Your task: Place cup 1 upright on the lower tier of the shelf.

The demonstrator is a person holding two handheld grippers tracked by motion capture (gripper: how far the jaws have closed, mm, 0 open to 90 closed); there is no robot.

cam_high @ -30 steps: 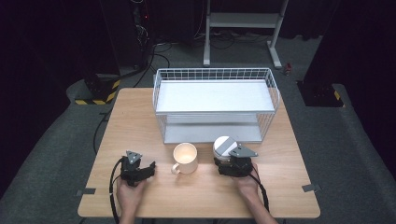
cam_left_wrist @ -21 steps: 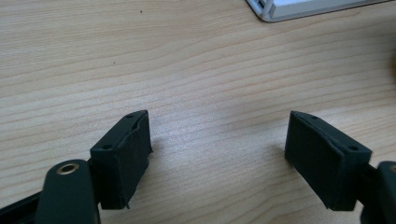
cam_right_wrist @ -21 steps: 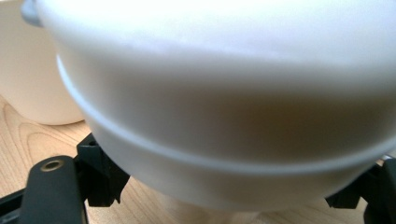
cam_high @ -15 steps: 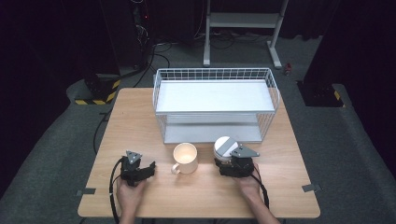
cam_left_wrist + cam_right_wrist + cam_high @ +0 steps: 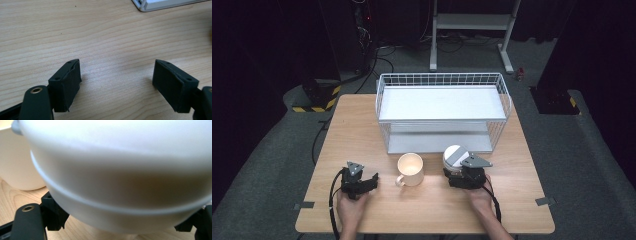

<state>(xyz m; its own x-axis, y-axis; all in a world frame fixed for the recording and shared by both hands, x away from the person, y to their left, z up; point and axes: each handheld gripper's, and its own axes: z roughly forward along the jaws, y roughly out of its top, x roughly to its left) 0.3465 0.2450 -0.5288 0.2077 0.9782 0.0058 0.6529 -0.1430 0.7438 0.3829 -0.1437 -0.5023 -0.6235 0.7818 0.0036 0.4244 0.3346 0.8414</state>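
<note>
A white round container with a grey lid stands on the wooden table, just in front of the wire rack. My right gripper is shut on it; in the right gripper view the container sits between the two black jaws and hides their pads. A cream mug stands just left of it, handle toward the front left, and the mug's wall rises behind the container. Left of the mug my left gripper lies low over the table, open, with bare wood between its pads.
A white wire rack with two shelves fills the far half of the table; one corner of its base lies ahead of the left gripper. Tape marks the table's front corners. Dark floor, cables and a metal stand surround the table.
</note>
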